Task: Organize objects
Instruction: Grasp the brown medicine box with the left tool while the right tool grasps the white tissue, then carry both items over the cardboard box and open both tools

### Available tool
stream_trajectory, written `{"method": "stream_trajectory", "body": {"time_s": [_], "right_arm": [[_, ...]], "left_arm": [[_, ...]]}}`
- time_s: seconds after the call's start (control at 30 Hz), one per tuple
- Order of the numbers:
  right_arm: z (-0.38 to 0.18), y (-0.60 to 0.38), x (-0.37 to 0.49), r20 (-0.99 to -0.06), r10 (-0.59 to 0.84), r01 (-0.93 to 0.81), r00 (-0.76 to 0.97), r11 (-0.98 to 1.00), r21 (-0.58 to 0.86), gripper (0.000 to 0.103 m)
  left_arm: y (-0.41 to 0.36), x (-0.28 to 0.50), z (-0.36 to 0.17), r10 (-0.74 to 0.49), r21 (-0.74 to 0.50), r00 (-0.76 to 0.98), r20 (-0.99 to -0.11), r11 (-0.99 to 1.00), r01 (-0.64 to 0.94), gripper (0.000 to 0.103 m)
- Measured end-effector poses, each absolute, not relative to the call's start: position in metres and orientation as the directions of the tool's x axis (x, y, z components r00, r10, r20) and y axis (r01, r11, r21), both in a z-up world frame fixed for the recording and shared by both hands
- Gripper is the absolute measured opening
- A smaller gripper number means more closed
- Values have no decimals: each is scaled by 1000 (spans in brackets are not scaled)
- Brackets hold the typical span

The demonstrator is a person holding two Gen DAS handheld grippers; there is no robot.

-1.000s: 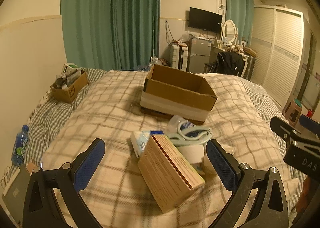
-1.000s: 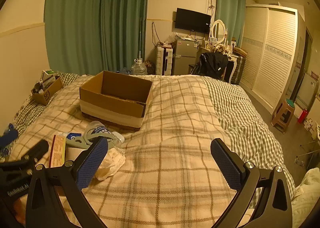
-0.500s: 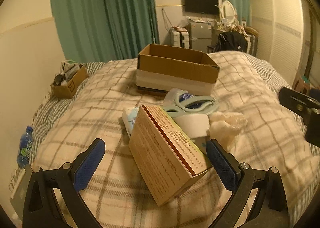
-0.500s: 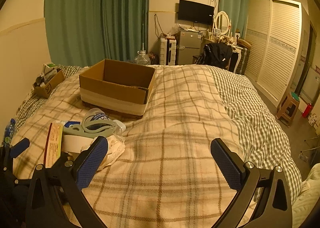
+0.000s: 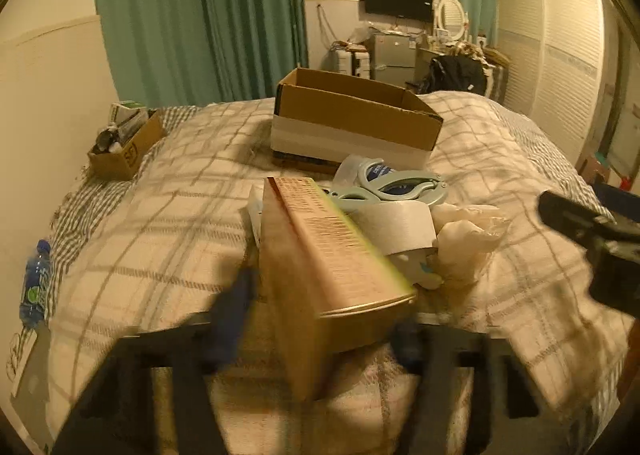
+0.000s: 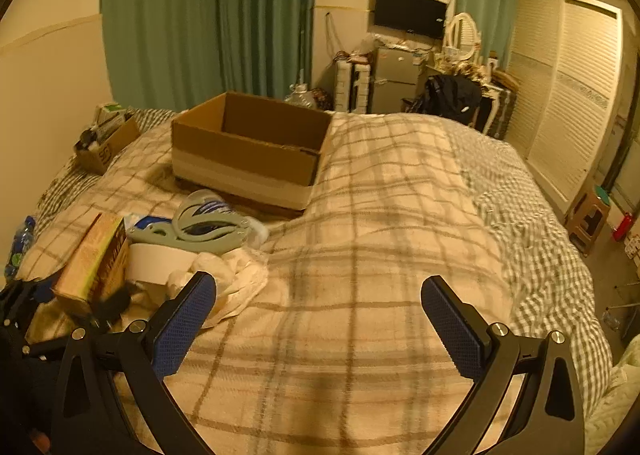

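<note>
Through my left wrist camera, the left gripper (image 5: 320, 319) is blurred, its jaws either side of the tan carton (image 5: 320, 267); I cannot tell whether they grip it. The open cardboard box (image 5: 352, 123) sits at twelve o'clock on the plaid blanket (image 5: 140, 235). On my right wrist camera, the right gripper (image 6: 320, 319) hangs spread wide, the carton (image 6: 90, 263) at nine o'clock.

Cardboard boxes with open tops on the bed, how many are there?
2. A big cardboard box sits mid-bed; a small cardboard box of clutter sits by the wall.
</note>
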State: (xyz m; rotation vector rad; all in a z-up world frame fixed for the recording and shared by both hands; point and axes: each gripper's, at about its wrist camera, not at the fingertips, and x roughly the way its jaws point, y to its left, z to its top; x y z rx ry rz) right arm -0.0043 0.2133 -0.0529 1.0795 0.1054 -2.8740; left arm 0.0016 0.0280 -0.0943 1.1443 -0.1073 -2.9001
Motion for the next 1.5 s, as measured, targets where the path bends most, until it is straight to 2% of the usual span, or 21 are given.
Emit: {"method": "stream_trajectory", "body": {"time_s": [0.07,0.13,0.23,0.33,0.4,0.47,0.57,0.63,0.77,1.07,1.23,1.4,1.5], "right_arm": [[-57,206,-7,-670,-70,127,-739,-991,-37,103],[-63,195,-11,-685,-111,179,-720,-983,-28,102],[-73,177,-20,-709,-158,246,-687,-969,-23,94],[-86,164,-29,-746,-184,290,-640,-957,-13,75],[-94,158,-32,-766,-205,317,-610,-948,1,52],[-96,155,-31,-768,-221,339,-601,-941,6,37],[-93,154,-28,-760,-233,354,-607,-935,4,23],[-87,155,-27,-753,-230,353,-616,-936,-3,17],[-60,162,-21,-709,-261,358,-655,-934,13,12],[10,153,-35,-592,-272,391,-759,-917,-80,12],[48,145,-63,-526,-282,396,-802,-911,-115,12],[78,144,-104,-466,-263,358,-845,-925,-126,12],[88,147,-135,-453,-257,340,-854,-934,-113,12]], "left_arm": [[23,3,-92,-47,74,-737,-675,-997,-4,33],[11,4,-87,-26,35,-741,-671,-999,4,31],[-3,6,-79,-24,6,-755,-655,-1000,27,29],[-15,6,-74,-28,-12,-760,-650,-999,47,29],[-22,5,-74,-17,-32,-757,-653,-998,50,29],[-25,5,-73,-7,-47,-756,-655,-998,49,29],[-25,5,-71,2,-53,-759,-651,-998,43,29],[-25,7,-69,9,-58,-763,-646,-998,38,29],[-30,3,-57,27,-89,-773,-633,-995,37,29],[-28,-32,-19,51,-103,-820,-571,-995,10,29],[-29,-74,11,70,-150,-850,-522,-989,11,29],[-18,-130,35,34,-93,-881,-472,-996,11,29],[-12,-165,44,81,-99,-881,-465,-994,-39,29]]}}
